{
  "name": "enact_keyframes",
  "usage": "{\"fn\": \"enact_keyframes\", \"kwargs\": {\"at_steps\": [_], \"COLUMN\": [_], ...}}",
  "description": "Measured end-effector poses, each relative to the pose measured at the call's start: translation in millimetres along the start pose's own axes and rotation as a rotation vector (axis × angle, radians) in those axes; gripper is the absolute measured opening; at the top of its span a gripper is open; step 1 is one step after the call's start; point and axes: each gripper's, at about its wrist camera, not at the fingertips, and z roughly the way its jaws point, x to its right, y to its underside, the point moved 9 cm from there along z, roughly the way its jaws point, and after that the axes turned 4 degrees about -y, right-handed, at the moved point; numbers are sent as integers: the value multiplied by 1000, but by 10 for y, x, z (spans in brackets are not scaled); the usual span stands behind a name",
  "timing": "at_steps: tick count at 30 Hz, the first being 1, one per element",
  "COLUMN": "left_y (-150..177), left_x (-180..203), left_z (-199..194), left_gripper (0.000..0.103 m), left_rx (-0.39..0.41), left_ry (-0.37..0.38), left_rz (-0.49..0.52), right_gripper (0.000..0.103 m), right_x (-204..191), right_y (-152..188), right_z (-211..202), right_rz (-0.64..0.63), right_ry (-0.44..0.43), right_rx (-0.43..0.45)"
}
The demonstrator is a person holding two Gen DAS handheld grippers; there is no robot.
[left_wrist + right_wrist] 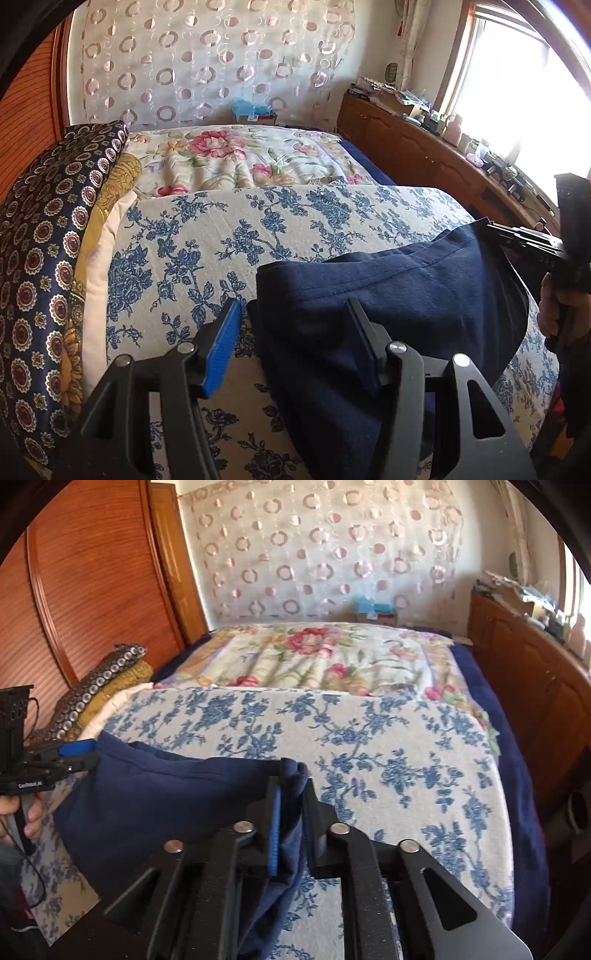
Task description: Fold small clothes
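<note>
Navy garment (388,295) lies bunched on the blue-floral bed cover (221,236). Right hand-held gripper (291,812) pinches one corner; left hand-held gripper (291,339) is spread astride the opposite edge, not clamped. Clamp left, then draw hem taut before folding.

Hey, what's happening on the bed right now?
A person is working on a navy blue garment spread over a blue-flowered cloth on the bed, a handheld gripper in each hand. The right gripper is pinched on one bunched edge of the garment. The left gripper stands open at the other side, one finger over the fabric and one beside it, not gripping. No finished fold shows.
</note>
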Motion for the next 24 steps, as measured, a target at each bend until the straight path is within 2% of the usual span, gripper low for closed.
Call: {"fn": "enact_keyframes", "kwargs": {"at_steps": [2, 3, 5, 7, 12, 16, 24], "left_y": [-1, 0, 5, 10, 47, 67, 125], "left_x": [5, 6, 5, -7, -51, -96, -122], "left_z": [17, 22, 38, 68, 144, 172, 189], "left_gripper": [55, 56, 56, 56, 56, 56, 55], "left_rx": [-2, -3, -7, -9, -26, -38, -60], "left_ry": [-1, -2, -5, -7, -10, 17, 68], "left_rz": [4, 5, 6, 3, -10, -59, -122], "right_gripper": [34, 38, 54, 62, 66, 69, 70], "right_x": [18, 7, -6, -22, -78, -31, -15], "right_y": [-5, -4, 7, 33, 168, 330, 366], "right_z": [-24, -38, -53, -66, -7, 193, 315], "right_rz": [-12, -12, -6, -5, -3, 48, 144], "right_ry": [37, 33, 24, 27, 22, -4, -86], "right_rx": [3, 6, 2, -5, -47, -109, -127]}}
